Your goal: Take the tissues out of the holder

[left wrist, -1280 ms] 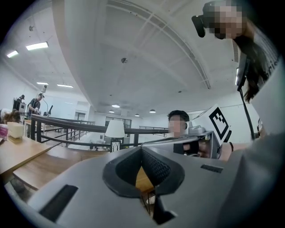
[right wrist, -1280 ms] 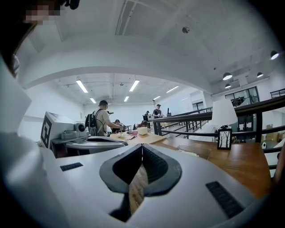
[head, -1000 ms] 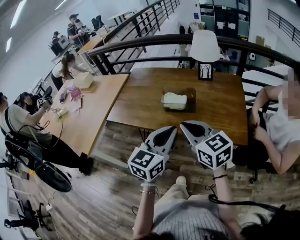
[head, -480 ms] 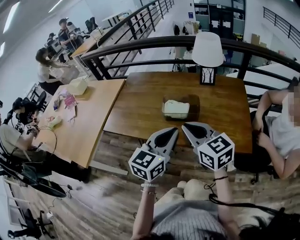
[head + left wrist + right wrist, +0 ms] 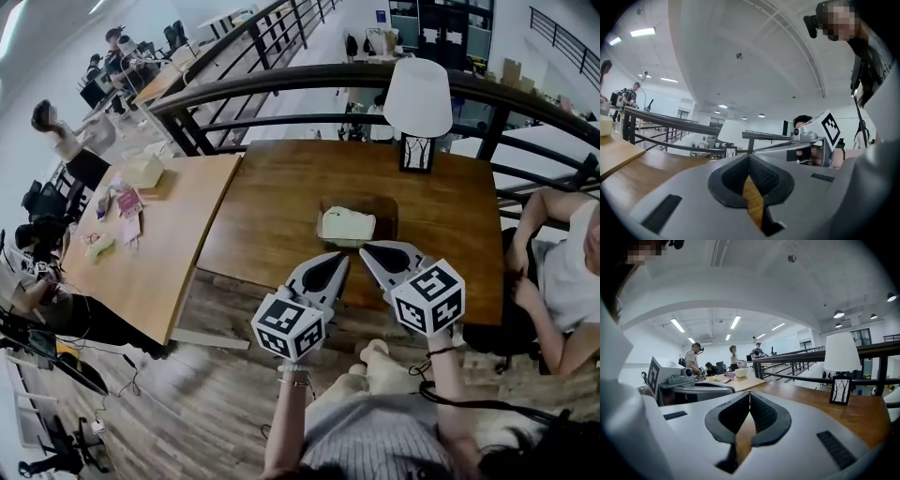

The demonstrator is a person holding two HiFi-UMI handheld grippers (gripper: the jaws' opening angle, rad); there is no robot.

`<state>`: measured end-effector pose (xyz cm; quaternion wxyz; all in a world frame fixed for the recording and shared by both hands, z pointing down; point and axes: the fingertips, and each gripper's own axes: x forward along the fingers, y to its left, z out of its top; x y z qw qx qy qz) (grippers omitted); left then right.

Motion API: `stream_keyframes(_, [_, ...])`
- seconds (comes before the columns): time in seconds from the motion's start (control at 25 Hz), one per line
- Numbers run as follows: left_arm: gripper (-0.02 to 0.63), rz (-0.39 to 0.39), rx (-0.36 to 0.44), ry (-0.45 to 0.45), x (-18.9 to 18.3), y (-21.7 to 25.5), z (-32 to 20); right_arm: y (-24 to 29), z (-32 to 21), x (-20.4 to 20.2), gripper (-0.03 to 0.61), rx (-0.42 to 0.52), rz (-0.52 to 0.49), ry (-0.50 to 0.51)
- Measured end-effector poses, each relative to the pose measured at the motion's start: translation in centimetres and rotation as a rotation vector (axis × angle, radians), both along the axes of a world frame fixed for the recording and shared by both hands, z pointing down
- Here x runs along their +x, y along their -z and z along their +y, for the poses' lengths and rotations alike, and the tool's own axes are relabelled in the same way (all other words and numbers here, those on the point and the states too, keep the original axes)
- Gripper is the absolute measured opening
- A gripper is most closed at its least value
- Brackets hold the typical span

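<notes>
A clear tissue holder [image 5: 357, 221] with white tissues [image 5: 345, 226] in it sits in the middle of the dark wooden table [image 5: 272, 202] in the head view. My left gripper [image 5: 339, 259] and right gripper [image 5: 367, 251] hover side by side over the table's near edge, just short of the holder. Both are shut with nothing between the jaws. In the left gripper view the left gripper [image 5: 749, 157] has its tips meeting. The right gripper view shows the right gripper [image 5: 749, 394] the same way. The holder is hidden in both gripper views.
A white table lamp [image 5: 417, 108] stands at the table's far edge before a black railing [image 5: 281, 80]. A lighter wooden table [image 5: 141, 234] with small items adjoins on the left. A seated person [image 5: 562, 272] is at the right. Other people work at the far left.
The head view has drifted, so the table and holder now lie a little lower and nearer. Both grippers stay shut and keep their place in the view.
</notes>
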<state>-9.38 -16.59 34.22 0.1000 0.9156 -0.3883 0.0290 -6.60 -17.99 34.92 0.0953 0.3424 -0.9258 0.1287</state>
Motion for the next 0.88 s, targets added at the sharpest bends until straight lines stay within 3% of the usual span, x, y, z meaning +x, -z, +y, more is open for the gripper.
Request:
stream_keyframes(0.52, [0.008, 0.022, -0.101, 0.063, -0.4, -3.5, -7.2, -3.5, -7.1, 0.1, 0.011, -0.090, 0.066, 0.108])
stream_keyframes(0.88, [0.008, 0.013, -0.161, 0.037, -0.3, -5.4, -10.0, -6.0, -10.2, 0.0, 0.012, -0.141, 0.173, 0.146])
